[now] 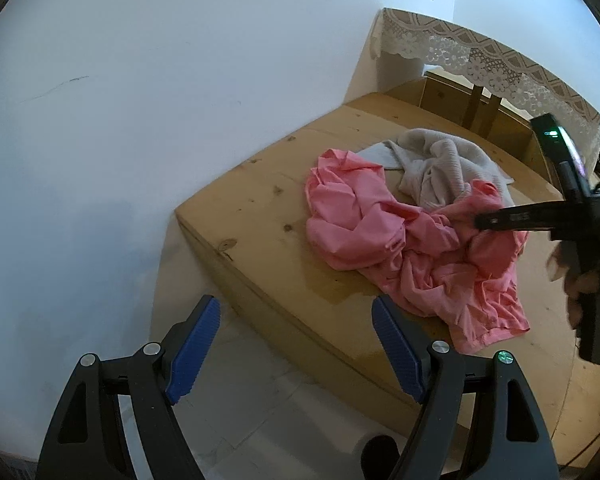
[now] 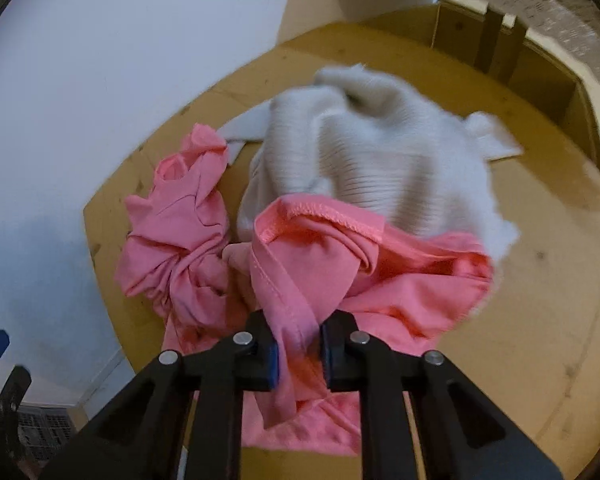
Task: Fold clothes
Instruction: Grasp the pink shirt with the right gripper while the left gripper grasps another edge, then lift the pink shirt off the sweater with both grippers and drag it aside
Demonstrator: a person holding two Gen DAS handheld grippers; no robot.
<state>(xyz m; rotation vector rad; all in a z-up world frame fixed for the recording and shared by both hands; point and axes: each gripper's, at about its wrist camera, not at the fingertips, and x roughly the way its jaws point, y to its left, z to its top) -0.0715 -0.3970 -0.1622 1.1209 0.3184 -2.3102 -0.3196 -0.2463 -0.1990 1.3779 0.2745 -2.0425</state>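
Note:
A crumpled pink garment [image 1: 412, 248] lies on the wooden table [image 1: 260, 216], with a cream ribbed knit garment [image 1: 444, 164] bunched behind it. My left gripper [image 1: 296, 344] hangs open over the table's near corner, nothing between its blue pads. In the right wrist view my right gripper [image 2: 299, 354] is shut on a hemmed fold of the pink garment [image 2: 300, 280], which rises bunched between the pads. The cream knit [image 2: 376, 160] sits just beyond. From the left wrist view the right gripper's black body reaches over the pink cloth, held by a hand [image 1: 576, 276].
A white wall [image 1: 140, 120] borders the table on the left. A lace-edged cloth [image 1: 480, 56] covers furniture at the back, above wooden boxes [image 1: 456, 100]. Pale floor [image 1: 260, 400] shows beside the table's near edge. A white folded piece [image 1: 380, 156] lies under the knit.

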